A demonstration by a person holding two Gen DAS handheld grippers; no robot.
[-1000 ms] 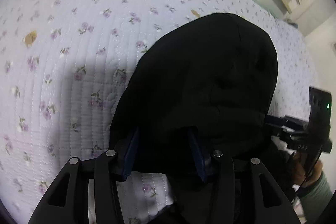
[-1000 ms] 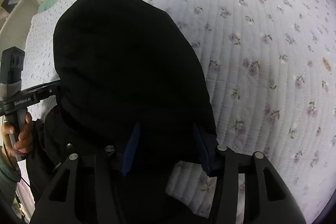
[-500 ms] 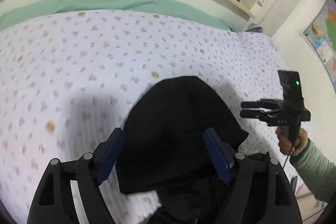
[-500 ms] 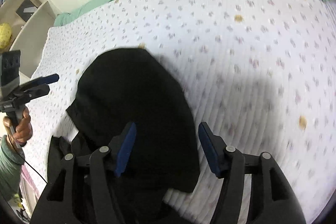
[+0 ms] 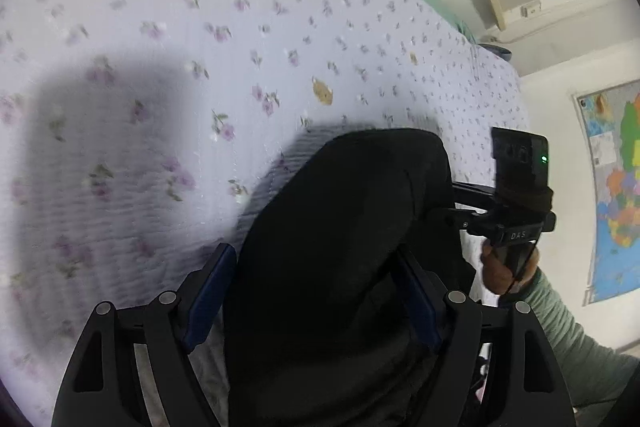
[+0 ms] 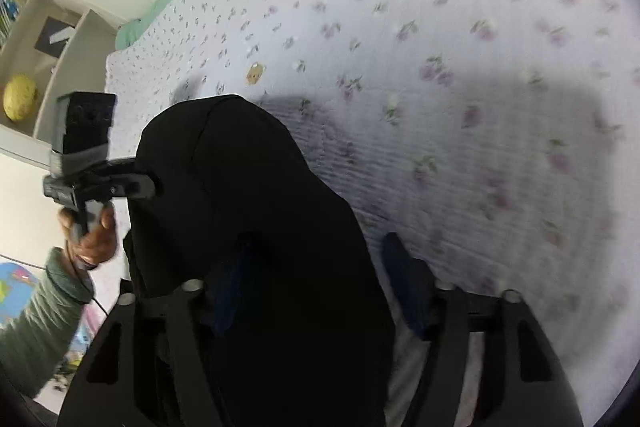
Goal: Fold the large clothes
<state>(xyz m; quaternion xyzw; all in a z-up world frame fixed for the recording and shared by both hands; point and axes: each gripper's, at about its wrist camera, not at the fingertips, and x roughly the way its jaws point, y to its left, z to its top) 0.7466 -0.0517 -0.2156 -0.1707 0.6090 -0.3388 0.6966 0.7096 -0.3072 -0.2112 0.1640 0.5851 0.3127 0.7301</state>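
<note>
**Left wrist view: black garment mounded between two spread grippers**

Left wrist view shows the black garment (image 5: pixel 340 235) bunched in a dark mound on the floral quilt (image 5: pixel 200 67), at its near edge. The left gripper (image 5: pixel 312 291) stands wide, its blue pads either side of the cloth with no visible pinch, so it holds nothing. To the right of the garment, a hand (image 5: pixel 506 271) in a green sleeve carries the right gripper.

From the right wrist view, the right gripper (image 6: pixel 316 283) is opening; the garment (image 6: pixel 248 227) spills over its left pad, while the right pad stands clear over the quilt (image 6: pixel 440 47). Nothing looks gripped there.

By my reading, one fold or a gathering pass has just been laid down, since the cloth lies doubled and rounded rather than flat. Still left: smoothing the heap and folding it into a neat, compact shape.
</note>
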